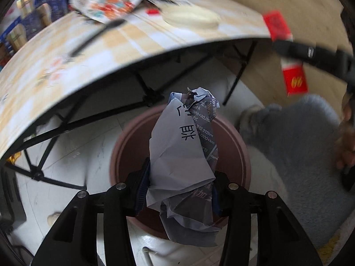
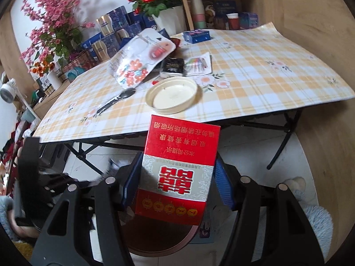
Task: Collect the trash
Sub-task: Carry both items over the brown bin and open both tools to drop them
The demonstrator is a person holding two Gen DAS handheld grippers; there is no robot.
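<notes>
A crumpled sheet of grey and white printed paper (image 1: pixel 177 150) stands up between the blue pads of my left gripper (image 1: pixel 180 184), which is shut on it. It hangs directly over the open mouth of a round brown bin (image 1: pixel 131 146) on the white floor. My right gripper (image 2: pixel 177 181) is shut on a red and white cigarette box (image 2: pixel 179 161), held upright just off the table's near edge. The bin's rim (image 2: pixel 190 235) shows below that box. In the left wrist view the red box (image 1: pixel 295 82) appears at the upper right, above and right of the bin.
The folding table (image 2: pixel 266 77) has a yellow checked cloth and black crossed legs. On it lie a cream round lid (image 2: pixel 172 94), a black plastic spoon (image 2: pixel 115 102), a flowered plastic package (image 2: pixel 142 59), a black packet (image 2: pixel 173 66) and a blue box (image 2: pixel 196 36). Grey fluffy fabric (image 1: pixel 299 133) is right of the bin.
</notes>
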